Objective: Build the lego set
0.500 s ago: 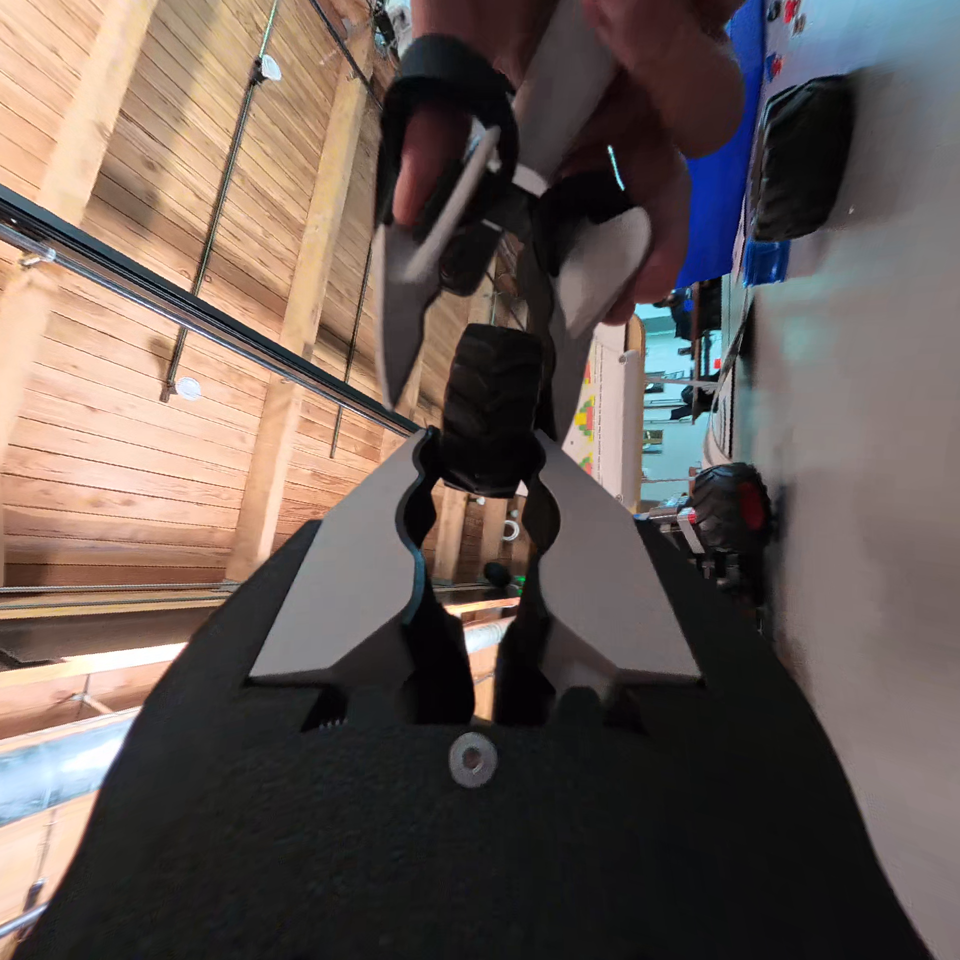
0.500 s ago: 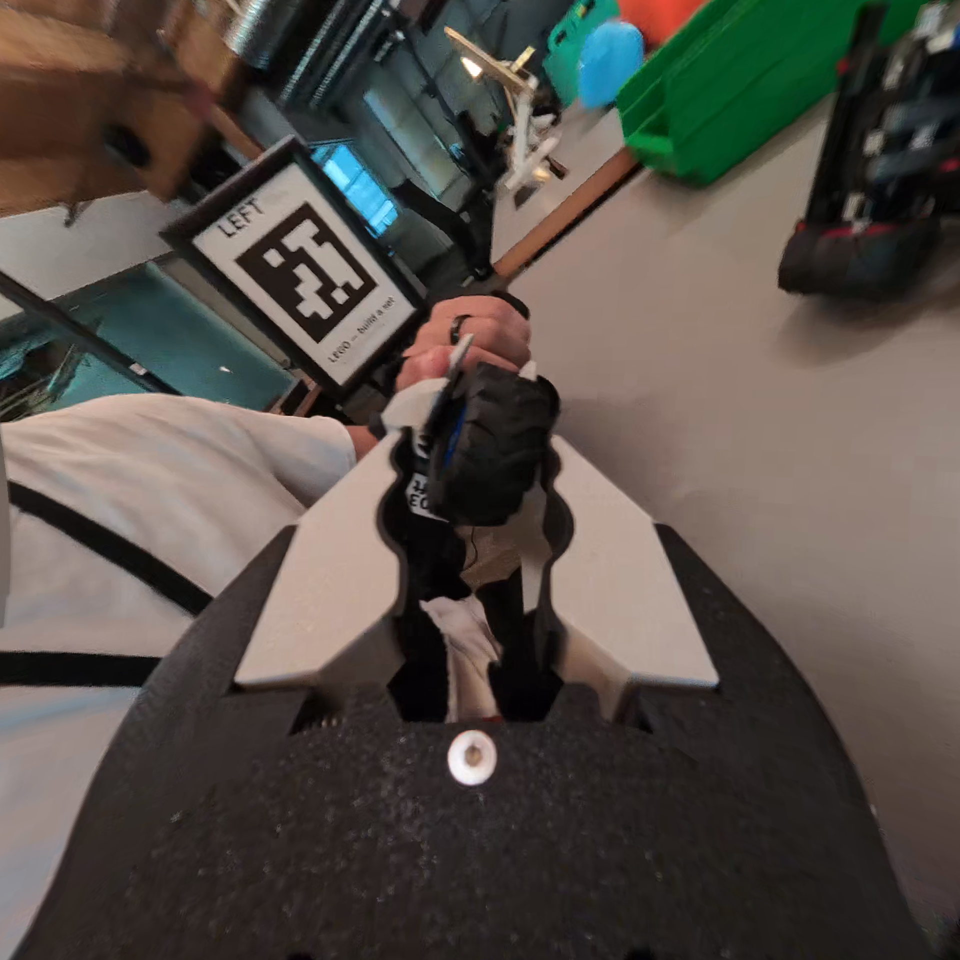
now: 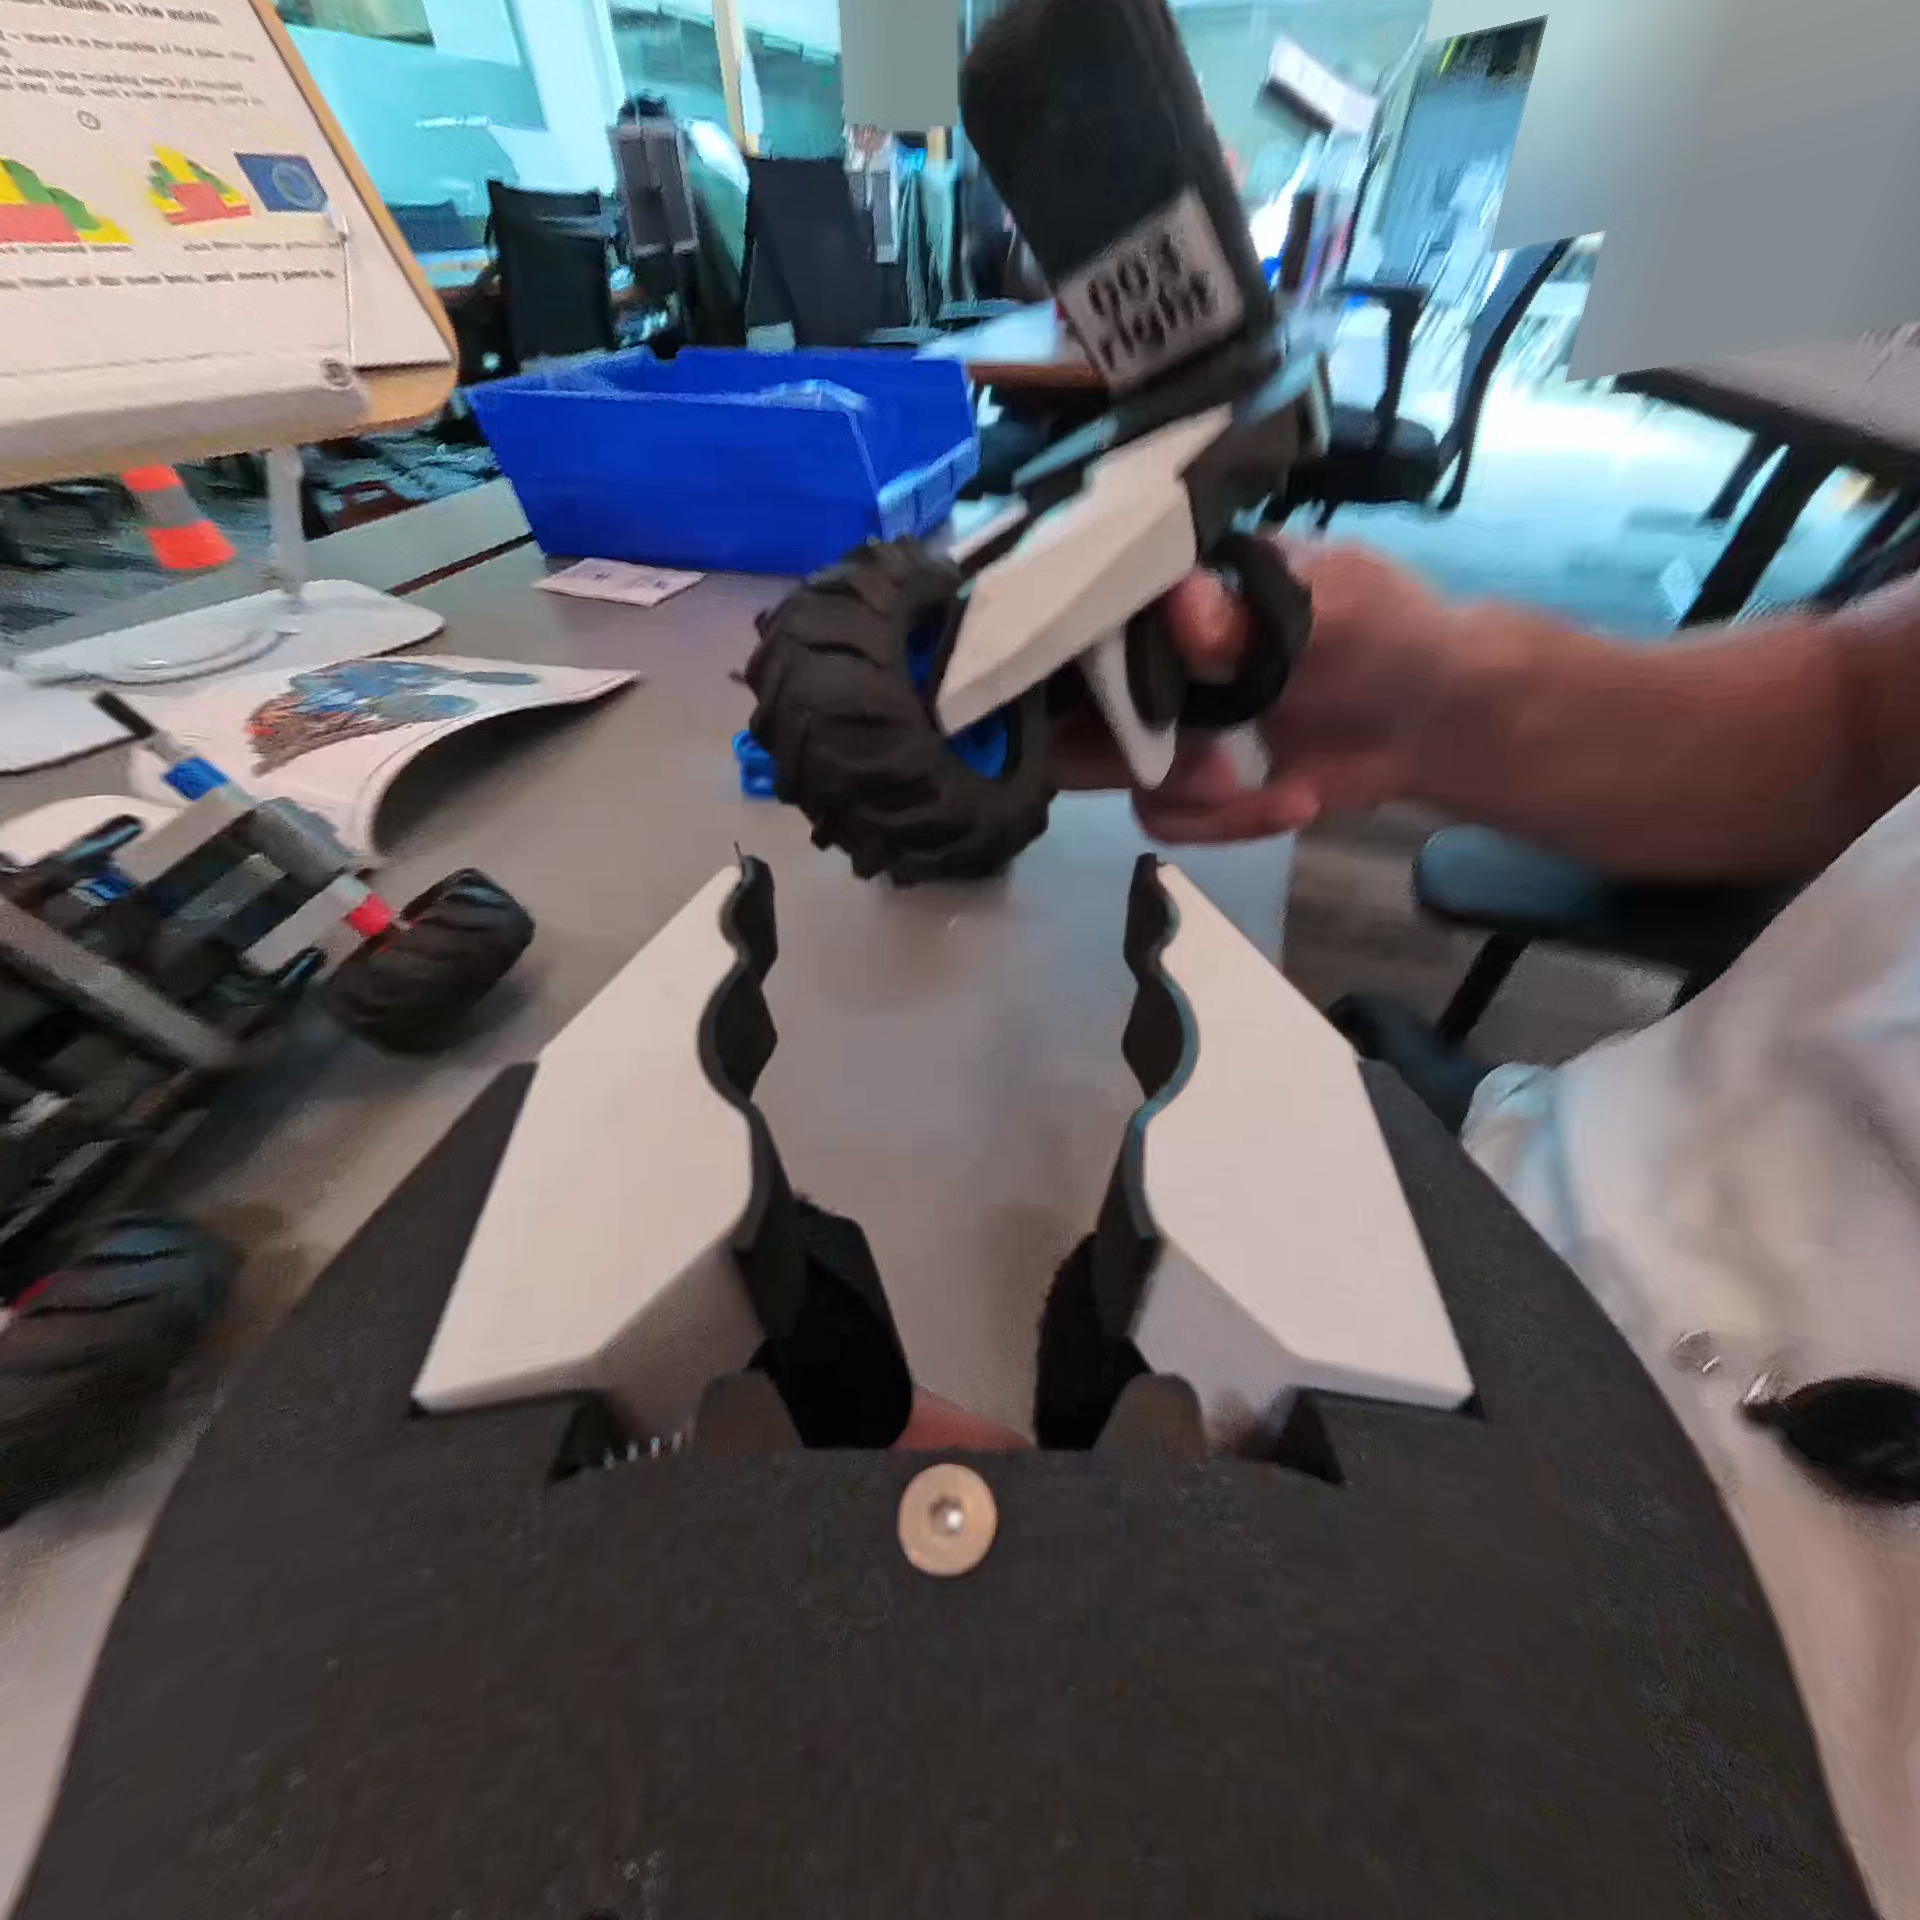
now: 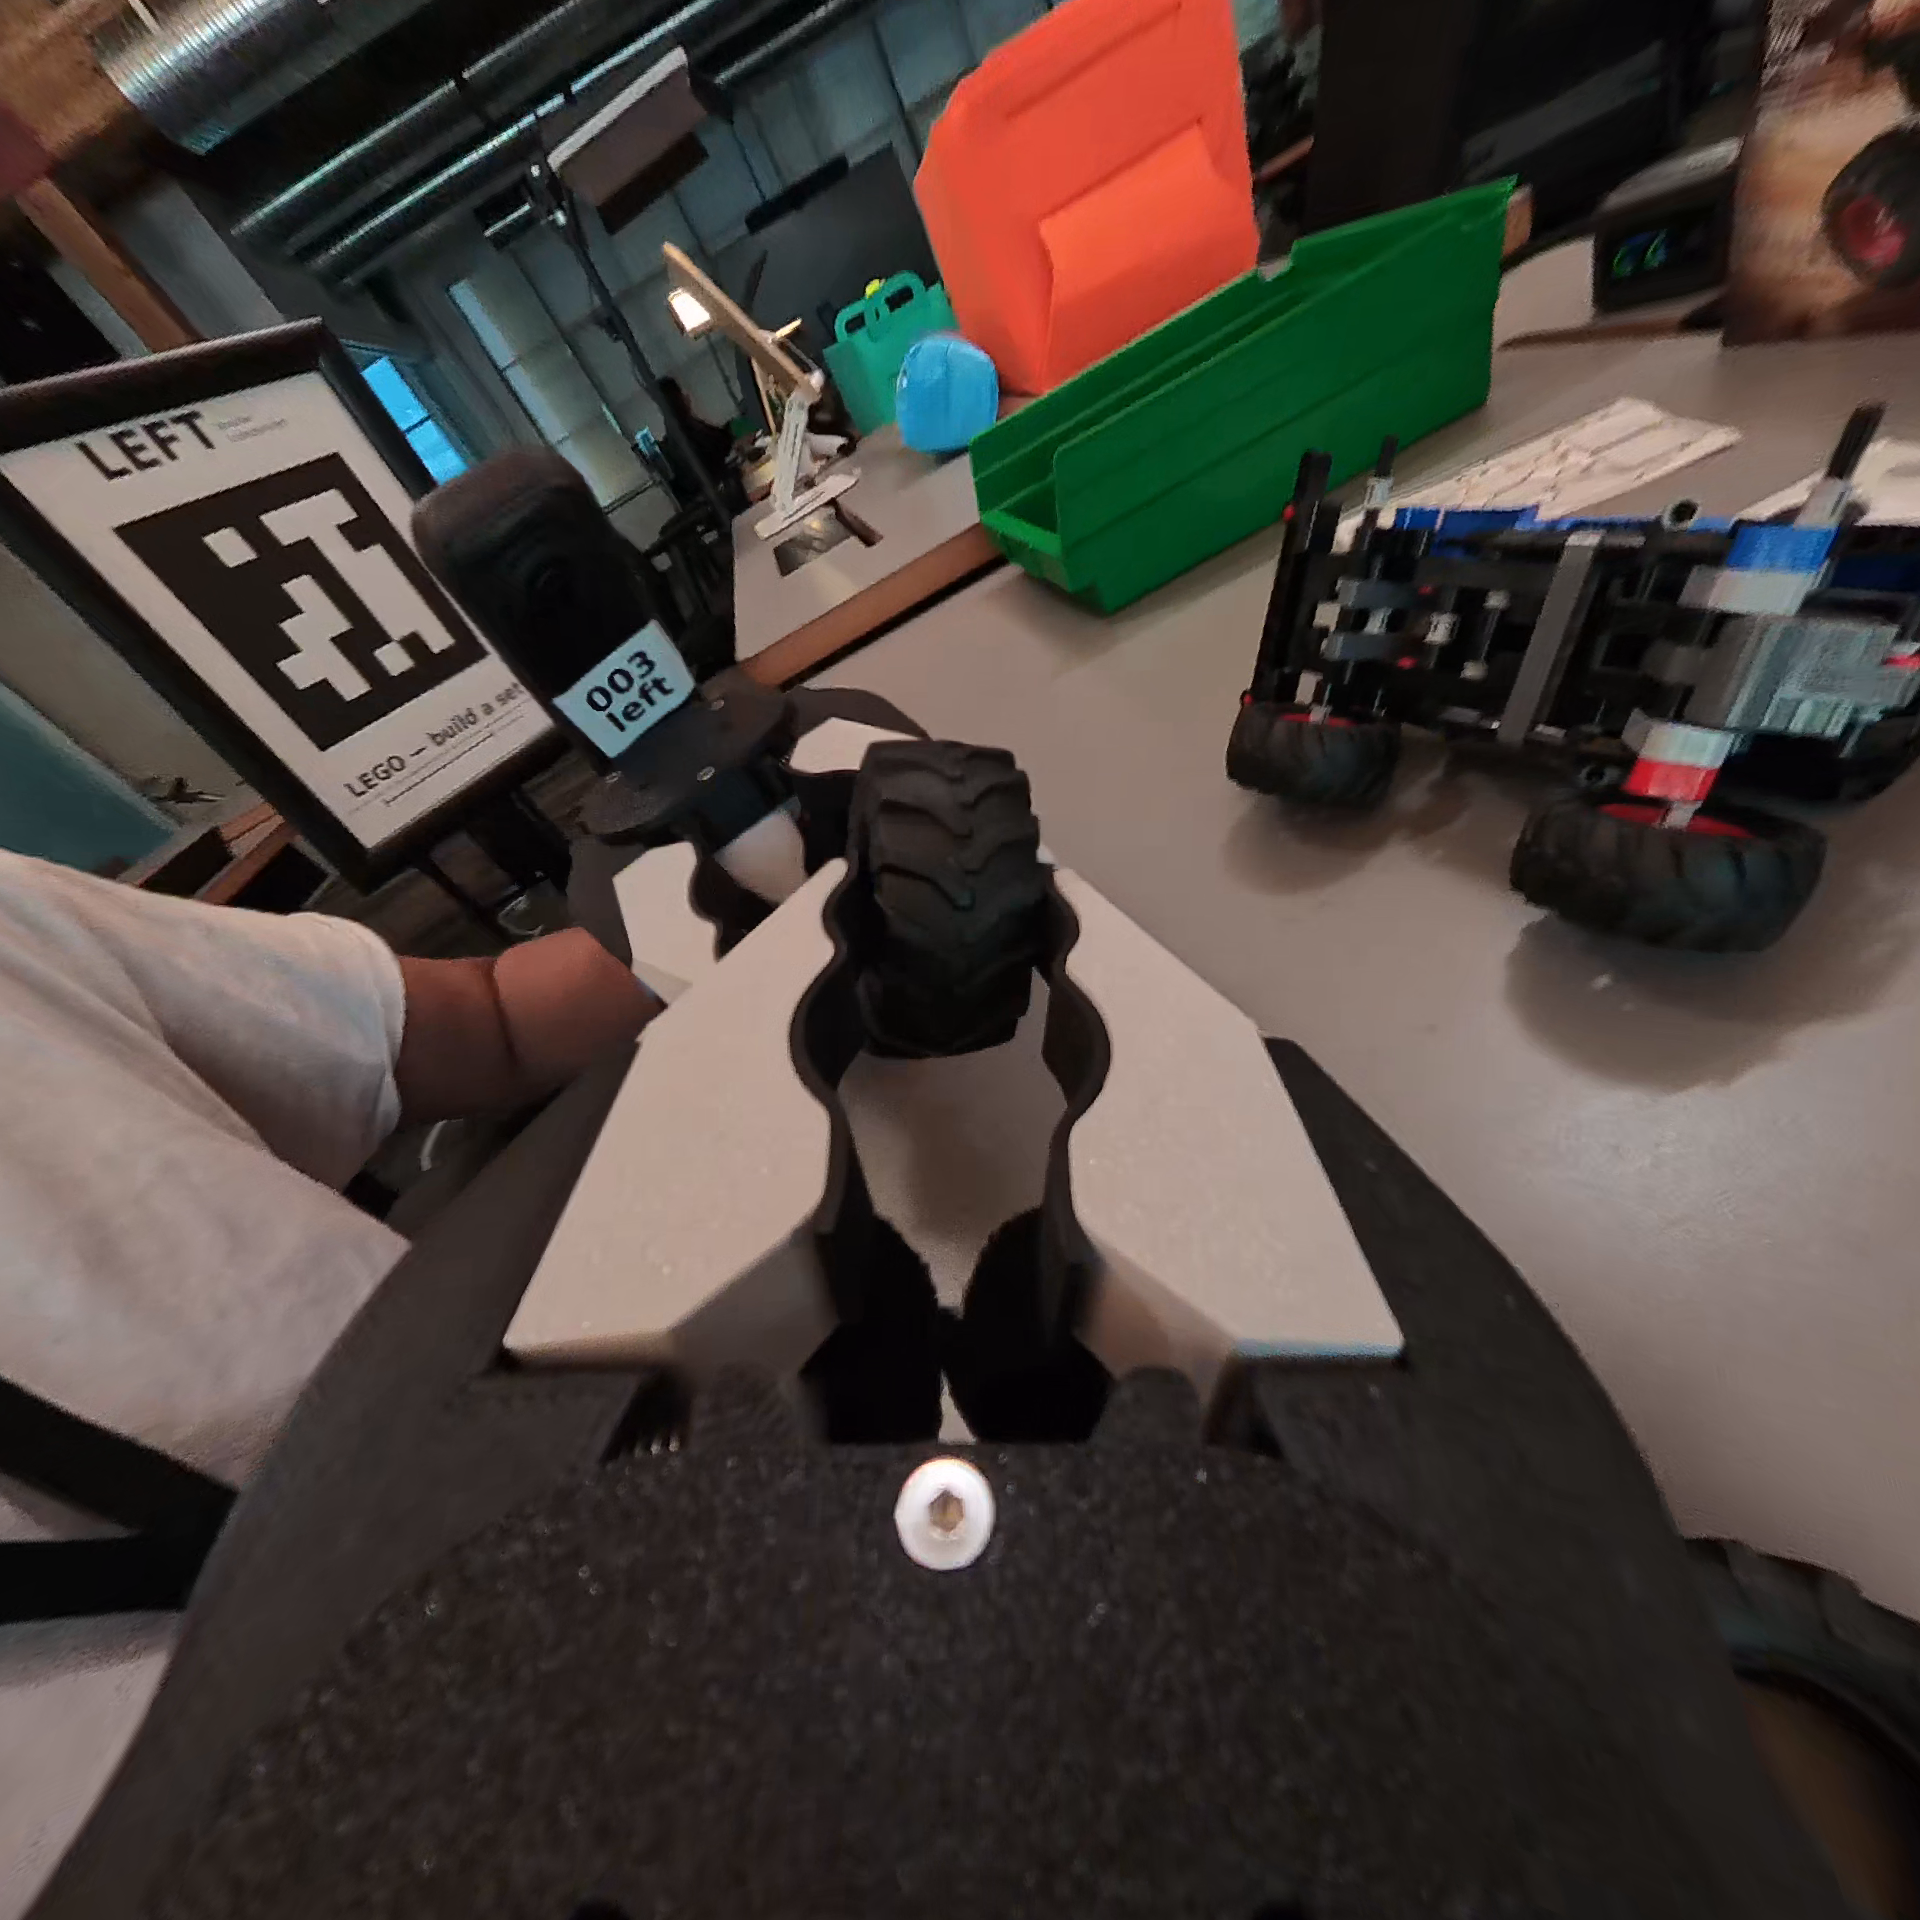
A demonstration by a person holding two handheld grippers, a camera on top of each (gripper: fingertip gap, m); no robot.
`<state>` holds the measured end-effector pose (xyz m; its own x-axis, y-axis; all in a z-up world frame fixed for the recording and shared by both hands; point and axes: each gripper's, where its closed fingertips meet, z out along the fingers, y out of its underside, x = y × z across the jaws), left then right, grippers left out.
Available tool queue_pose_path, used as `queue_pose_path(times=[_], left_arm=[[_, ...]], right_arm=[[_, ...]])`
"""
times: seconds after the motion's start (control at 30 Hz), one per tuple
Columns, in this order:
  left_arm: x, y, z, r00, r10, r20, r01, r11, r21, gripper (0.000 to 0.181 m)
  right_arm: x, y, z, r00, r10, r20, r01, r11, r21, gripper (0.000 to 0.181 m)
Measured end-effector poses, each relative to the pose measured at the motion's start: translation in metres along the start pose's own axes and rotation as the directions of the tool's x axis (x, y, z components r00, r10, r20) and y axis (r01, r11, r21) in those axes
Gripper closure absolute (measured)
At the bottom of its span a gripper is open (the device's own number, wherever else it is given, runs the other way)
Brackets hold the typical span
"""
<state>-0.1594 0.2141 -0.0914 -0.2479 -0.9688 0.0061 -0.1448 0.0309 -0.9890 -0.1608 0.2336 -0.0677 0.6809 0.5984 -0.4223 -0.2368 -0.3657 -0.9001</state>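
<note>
Wheel (image 4: 951, 899) gripped in our right tongs (image 4: 948, 914), above the bench (image 4: 1455, 1091).
Our left tongs (image 3: 951, 883) gaped wide, empty. We judged the rubber tyre light, soft, grippy: best squeezed across its tread; truck (image 4: 1621, 675) lay near the far edge.

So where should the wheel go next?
Probably over to the truck, which lies tipped on the table. The right gripper is shut on the black wheel, and the left gripper is open and empty, free to steady the truck. Which axle is bare, I cannot tell.
</note>
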Motion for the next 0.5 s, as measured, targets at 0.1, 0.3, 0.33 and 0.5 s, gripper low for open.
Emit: queue_pose_path(times=[0.1,0.3,0.33,0.5], left_arm=[[-0.005,-0.006,0.003,0.998,-0.055,0.009,0.055,0.998,0.036,0.131],[-0.002,-0.008,0.003,0.997,-0.072,0.014,0.072,0.996,0.051,0.141],[-0.004,-0.008,0.003,0.996,-0.088,0.024,0.087,0.995,0.053,0.142],[-0.010,-0.015,-0.003,0.971,-0.233,-0.043,0.236,0.966,0.107,0.152]], right_arm=[[-0.002,-0.002,0.001,0.999,-0.037,-0.033,0.038,0.999,0.032,0.151],[0.001,0.001,-0.002,0.995,-0.069,-0.067,0.070,0.997,0.022,0.151],[0.004,0.000,-0.003,0.992,-0.081,-0.097,0.084,0.996,0.027,0.152],[0.000,0.007,0.002,0.999,0.029,-0.038,-0.028,0.999,0.039,0.152]])
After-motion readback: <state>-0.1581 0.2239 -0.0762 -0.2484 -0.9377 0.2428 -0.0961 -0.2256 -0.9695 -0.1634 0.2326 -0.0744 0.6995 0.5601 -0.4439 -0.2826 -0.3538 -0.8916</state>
